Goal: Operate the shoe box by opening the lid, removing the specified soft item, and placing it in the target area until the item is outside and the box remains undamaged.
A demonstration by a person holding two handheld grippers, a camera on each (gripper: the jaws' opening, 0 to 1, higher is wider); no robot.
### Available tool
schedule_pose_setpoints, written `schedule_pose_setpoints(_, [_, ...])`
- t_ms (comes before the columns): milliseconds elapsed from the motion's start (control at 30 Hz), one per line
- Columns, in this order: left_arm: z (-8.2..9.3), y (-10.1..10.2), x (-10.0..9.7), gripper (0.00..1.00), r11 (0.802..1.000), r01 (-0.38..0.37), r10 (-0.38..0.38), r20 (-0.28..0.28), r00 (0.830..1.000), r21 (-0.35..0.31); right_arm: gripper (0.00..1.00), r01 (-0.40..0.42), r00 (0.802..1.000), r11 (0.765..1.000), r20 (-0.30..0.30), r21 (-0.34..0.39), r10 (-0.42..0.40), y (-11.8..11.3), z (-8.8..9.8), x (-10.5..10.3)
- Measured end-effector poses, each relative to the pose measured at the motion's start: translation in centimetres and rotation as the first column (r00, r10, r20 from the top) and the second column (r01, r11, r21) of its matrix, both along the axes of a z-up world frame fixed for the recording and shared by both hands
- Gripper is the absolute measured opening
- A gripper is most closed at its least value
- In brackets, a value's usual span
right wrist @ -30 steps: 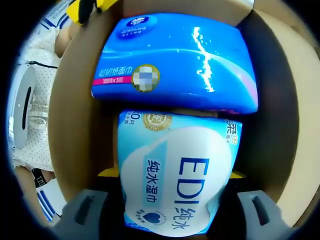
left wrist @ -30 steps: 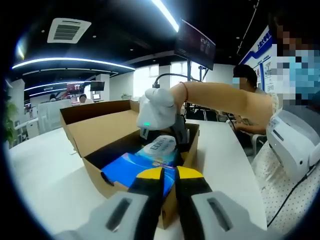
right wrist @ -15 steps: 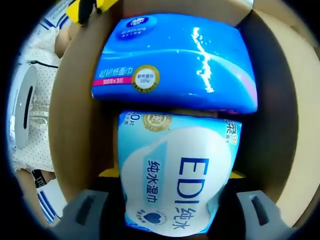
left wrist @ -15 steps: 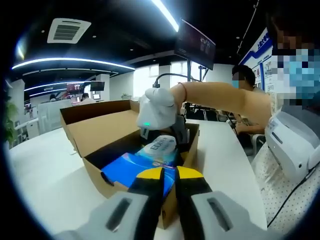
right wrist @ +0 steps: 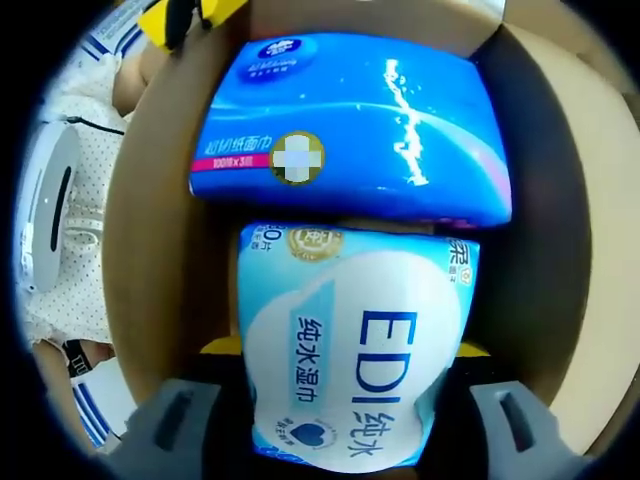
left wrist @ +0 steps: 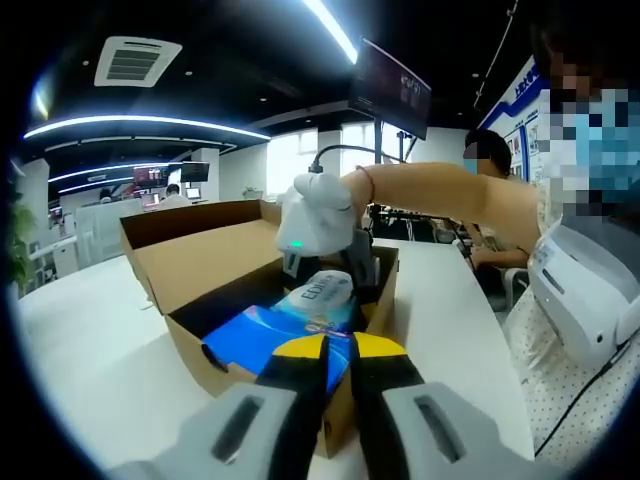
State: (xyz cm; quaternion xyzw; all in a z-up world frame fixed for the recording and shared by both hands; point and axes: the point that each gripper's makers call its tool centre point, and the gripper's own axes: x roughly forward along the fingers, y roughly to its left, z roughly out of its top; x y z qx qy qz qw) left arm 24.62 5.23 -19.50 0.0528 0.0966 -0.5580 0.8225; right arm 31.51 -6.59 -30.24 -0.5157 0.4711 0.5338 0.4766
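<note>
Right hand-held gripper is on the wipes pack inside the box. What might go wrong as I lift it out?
1. The EDI wipes pack is soft, and the right hand-held gripper holds it by the sides, so it may sag or slip.
2. It abuts the blue tissue pack and could drag it.
3. The shoe box walls sit close and may snag.

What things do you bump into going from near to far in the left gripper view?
Left gripper → blue tissue pack → EDI wipes pack → right gripper → open box lid.
</note>
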Motion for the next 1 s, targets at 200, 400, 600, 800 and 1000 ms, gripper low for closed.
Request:
schedule_pose_setpoints(200, [0.01,0.05,0.05,0.09,1.0,0.0,0.0,0.0,1.0,0.0,0.73,0.004,1.0,1.0,-0.004,0.011,-0.004,0.1,0.08,0.06])
schedule_pose_setpoints(400, [-0.03,0.04,0.04,0.09,1.0,0.0,0.0,0.0,1.0,0.0,0.72,0.001,1.0,1.0,-0.01,0.025,-0.001,0.17,0.16,-0.06])
schedule_pose_setpoints(600, [-0.07,0.0,0.0,0.09,1.0,0.001,-0.001,0.0,1.0,0.0,0.71,0.002,1.0,0.999,-0.016,0.036,-0.002,0.28,0.22,-0.16])
schedule_pose_setpoints(800, [-0.06,-0.01,-0.01,0.09,1.0,0.001,-0.001,-0.001,1.0,-0.001,0.7,0.003,1.0,0.999,-0.021,0.043,-0.002,0.3,0.33,-0.17])
schedule_pose_setpoints(1000, [-0.05,-0.02,-0.03,0.09,1.0,0.002,-0.002,-0.001,1.0,-0.002,0.69,0.013,0.999,0.999,-0.03,0.052,-0.011,0.31,0.55,-0.02])
